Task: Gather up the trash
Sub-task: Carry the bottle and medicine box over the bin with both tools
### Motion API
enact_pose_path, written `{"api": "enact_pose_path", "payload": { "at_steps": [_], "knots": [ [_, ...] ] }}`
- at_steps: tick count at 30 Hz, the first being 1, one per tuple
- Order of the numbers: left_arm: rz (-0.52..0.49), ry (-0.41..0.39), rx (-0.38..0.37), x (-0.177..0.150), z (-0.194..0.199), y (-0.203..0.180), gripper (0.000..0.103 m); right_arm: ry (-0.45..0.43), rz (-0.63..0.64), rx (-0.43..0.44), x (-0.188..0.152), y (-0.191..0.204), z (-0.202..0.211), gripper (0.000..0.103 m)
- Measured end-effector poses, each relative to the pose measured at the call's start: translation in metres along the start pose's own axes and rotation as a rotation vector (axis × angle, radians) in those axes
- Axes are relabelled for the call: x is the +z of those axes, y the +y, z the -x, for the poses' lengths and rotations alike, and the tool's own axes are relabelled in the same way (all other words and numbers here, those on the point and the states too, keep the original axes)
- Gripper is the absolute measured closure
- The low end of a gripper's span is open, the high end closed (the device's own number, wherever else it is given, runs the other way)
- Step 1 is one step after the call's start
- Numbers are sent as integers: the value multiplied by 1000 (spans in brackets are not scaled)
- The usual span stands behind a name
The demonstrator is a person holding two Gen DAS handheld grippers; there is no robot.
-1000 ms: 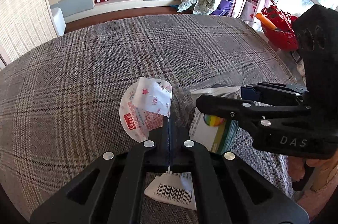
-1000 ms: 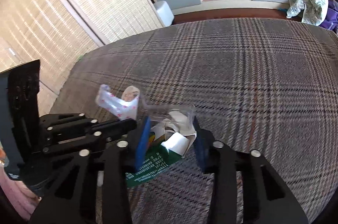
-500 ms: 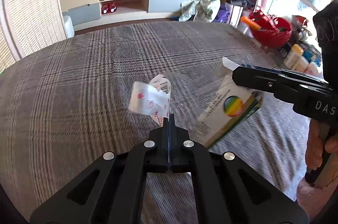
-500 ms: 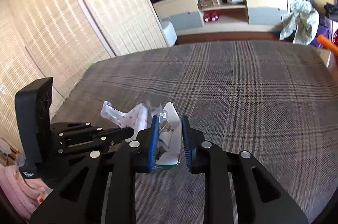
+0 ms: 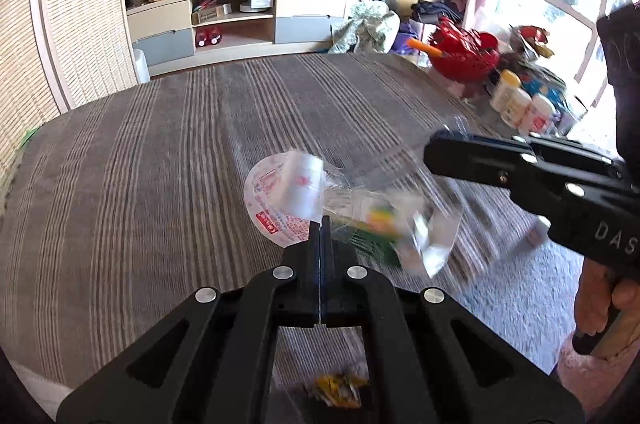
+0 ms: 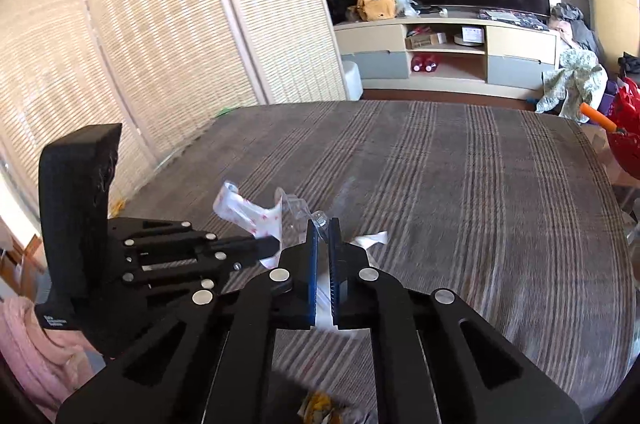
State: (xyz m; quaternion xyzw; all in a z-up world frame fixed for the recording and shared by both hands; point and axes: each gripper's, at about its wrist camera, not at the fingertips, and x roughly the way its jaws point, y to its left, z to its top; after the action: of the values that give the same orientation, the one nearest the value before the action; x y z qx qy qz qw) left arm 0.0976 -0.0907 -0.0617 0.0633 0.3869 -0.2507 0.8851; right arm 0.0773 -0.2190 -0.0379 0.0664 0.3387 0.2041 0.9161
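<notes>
My left gripper [image 5: 322,224] is shut on a round white wrapper with red print [image 5: 282,200] and holds it above the plaid bed. The wrapper also shows in the right wrist view [image 6: 248,212]. My right gripper [image 6: 323,224] is shut on a clear plastic bag [image 6: 298,212] that holds a green and white carton [image 5: 380,228]; the bag hangs between the two grippers, blurred. The right gripper [image 5: 436,152] enters the left wrist view from the right. A yellow crumpled wrapper [image 5: 338,386] lies on the bed below the grippers, also in the right wrist view [image 6: 318,406].
The plaid bed cover [image 5: 160,152] fills the foreground. A TV stand [image 5: 240,20] with shelves is at the back. A red basket [image 5: 468,58] and white bottles [image 5: 516,102] stand at the right. Woven blinds [image 6: 140,44] line the left.
Both grippers have risen off the bed with their trash. The right gripper closed on the bag and lifted it. The barcode paper under the left gripper is no longer in view.
</notes>
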Motion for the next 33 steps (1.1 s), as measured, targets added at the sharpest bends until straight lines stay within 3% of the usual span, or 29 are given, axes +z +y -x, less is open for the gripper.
{"api": "enact_pose_path", "payload": {
  "at_steps": [5,7,8,9,19,22,24,27,33],
  "knots": [
    [7,2,24,-24,15,-3,103,44,-35,-34,-25,0,5,88],
    [17,-5,45,-28,18,0,103,53,-51,-67,-35,-5,4,48],
    [24,-8,53,-30,20,2,103,45,-58,-76,-39,-7,6,17],
    [32,-12,59,-31,20,5,103,42,-63,-86,-42,-9,6,14],
    [86,15,65,-51,12,23,103,133,-93,-62,-81,-19,-39,19],
    [108,24,63,-60,13,30,103,153,-96,-58,-87,-17,-50,36],
    [122,24,59,-65,15,34,103,156,-90,-61,-91,-14,-53,60],
    [150,15,57,-74,23,39,103,140,-79,-63,-93,-7,-50,68],
    [164,-9,20,-97,46,30,103,93,-79,-56,-108,6,-11,69]
  ]
}}
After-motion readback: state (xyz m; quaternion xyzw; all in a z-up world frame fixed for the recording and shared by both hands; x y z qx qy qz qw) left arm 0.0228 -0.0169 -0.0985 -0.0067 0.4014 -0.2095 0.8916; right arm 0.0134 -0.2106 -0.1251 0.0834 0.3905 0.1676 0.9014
